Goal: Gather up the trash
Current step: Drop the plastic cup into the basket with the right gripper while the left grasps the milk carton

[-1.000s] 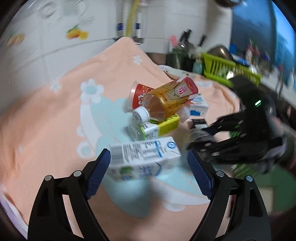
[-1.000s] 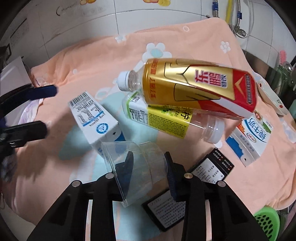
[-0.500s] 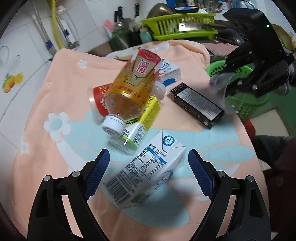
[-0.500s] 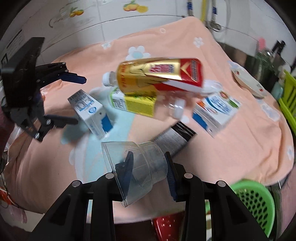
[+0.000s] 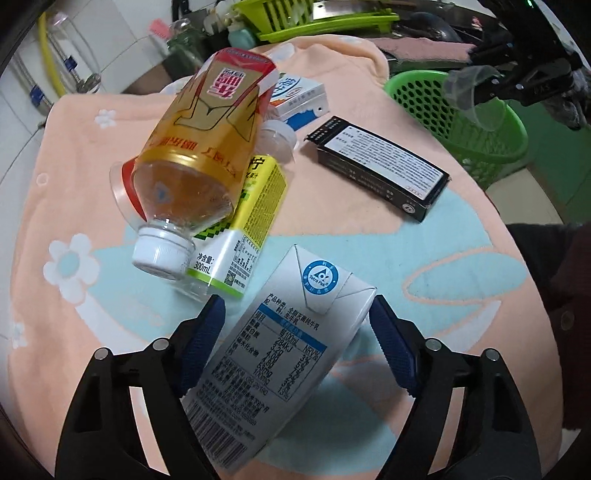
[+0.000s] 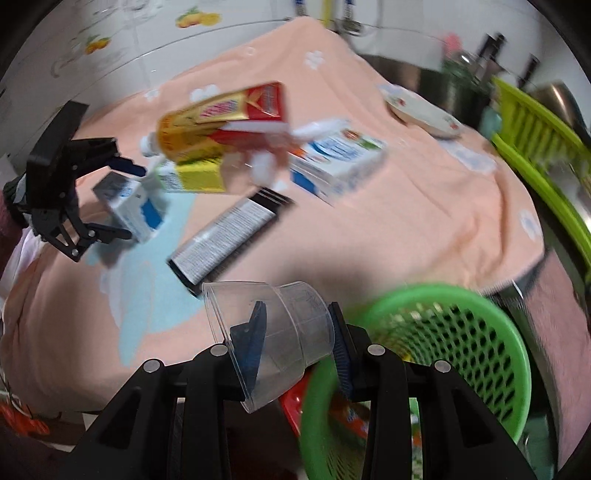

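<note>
A white and blue milk carton [image 5: 280,350] lies on the peach towel [image 5: 424,258], between the blue pads of my left gripper [image 5: 295,332]. Its jaws are closing, and a small gap still shows beside the right pad. The same gripper [image 6: 125,201] straddles the carton [image 6: 136,210] in the right wrist view. My right gripper [image 6: 295,339] is shut on a clear plastic cup [image 6: 273,332], held at the towel's edge just beside the rim of the green basket [image 6: 461,332]. From the left wrist view, that gripper [image 5: 480,85] and the cup hang over the basket [image 5: 461,122].
On the towel lie a gold and red bottle [image 5: 199,140] resting on a yellow-green bottle [image 5: 243,221], a red and white cup [image 5: 122,177], a black box [image 5: 376,166] and a blue and white carton [image 5: 299,96]. A green dish rack [image 5: 314,18] and a plate [image 6: 421,110] sit behind.
The left gripper rolled, dropped lower around the milk carton and narrowed its jaws. The right gripper carried the clear cup off the middle of the towel toward the green basket.
</note>
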